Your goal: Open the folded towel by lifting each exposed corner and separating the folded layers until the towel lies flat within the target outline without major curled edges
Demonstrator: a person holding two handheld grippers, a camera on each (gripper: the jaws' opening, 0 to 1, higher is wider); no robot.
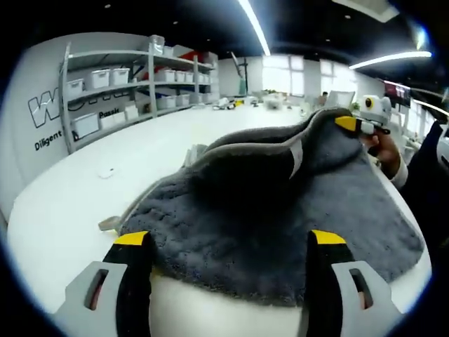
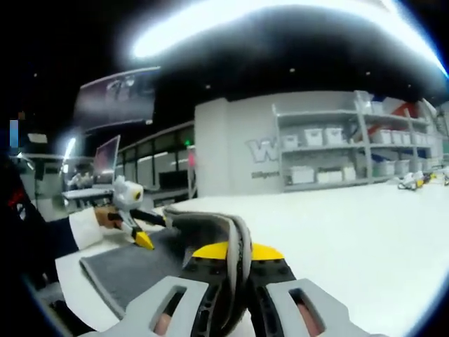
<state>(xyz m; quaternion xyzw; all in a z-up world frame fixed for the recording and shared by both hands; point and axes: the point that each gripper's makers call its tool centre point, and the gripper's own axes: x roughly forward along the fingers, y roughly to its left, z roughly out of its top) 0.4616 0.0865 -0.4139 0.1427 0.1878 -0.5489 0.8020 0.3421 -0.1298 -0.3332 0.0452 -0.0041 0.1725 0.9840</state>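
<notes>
Right hand-held gripper [image 2: 237, 254] pinches towel [image 1: 280, 203] — lifted.

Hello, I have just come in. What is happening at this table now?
A person is unfolding a grey towel on a white table, with a two-jaw gripper in each hand. The right gripper is shut on a towel edge and holds it raised, so the upper layer arches above the rest. The left gripper is open, its jaws standing on either side of the near towel edge without pinching it. The towel is not yet flat. Shelves with white bins stand behind.
</notes>
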